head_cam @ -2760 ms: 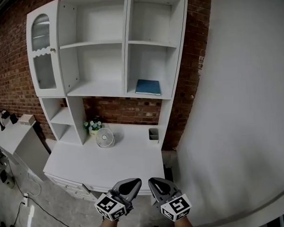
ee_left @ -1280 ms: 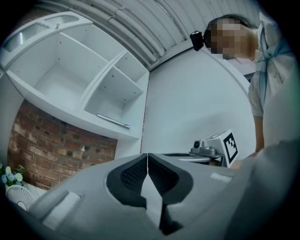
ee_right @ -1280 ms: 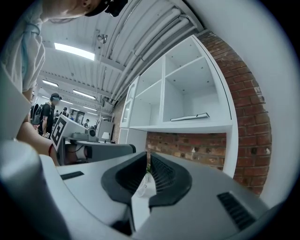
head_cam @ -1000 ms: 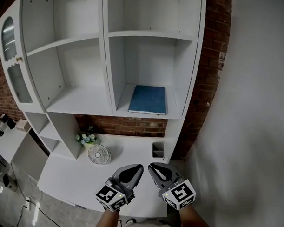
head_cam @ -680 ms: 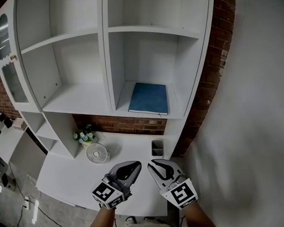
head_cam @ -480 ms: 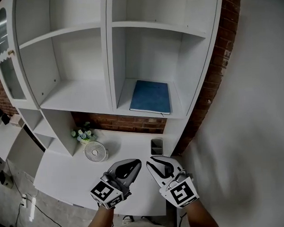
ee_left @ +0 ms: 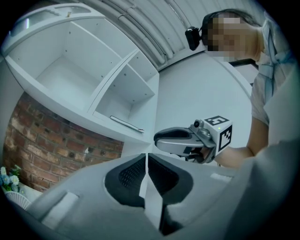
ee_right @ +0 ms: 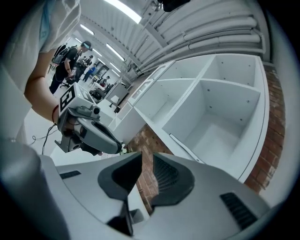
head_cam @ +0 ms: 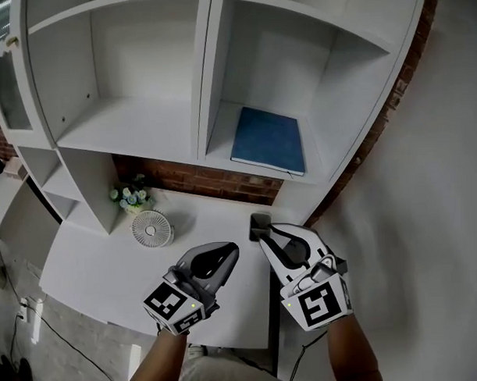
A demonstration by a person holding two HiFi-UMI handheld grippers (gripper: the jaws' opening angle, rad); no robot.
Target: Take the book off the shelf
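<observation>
A blue book (head_cam: 268, 141) lies flat on the lowest board of the right compartment of the white shelf unit (head_cam: 200, 78). It shows only as a thin edge in the left gripper view (ee_left: 126, 124) and in the right gripper view (ee_right: 183, 147). Both grippers hang over the desk, below and in front of the book, clear of it. My left gripper (head_cam: 233, 247) (ee_left: 146, 157) is shut and empty, its jaws meeting on a line. My right gripper (head_cam: 266, 232) (ee_right: 146, 160) is rolled onto its side, jaws a narrow gap apart, with nothing between them.
On the white desk (head_cam: 101, 269) under the shelves stand a small white fan (head_cam: 152, 228), a pot of flowers (head_cam: 129, 196) and a dark pen holder (head_cam: 259, 222). A glass-door cabinet (head_cam: 2, 77) flanks the shelves at the left. A plain white wall (head_cam: 427, 218) closes the right.
The shelves and book have come closer in the head view. My right gripper has risen towards the shelf and rolled over. My left gripper has edged forward a little.
</observation>
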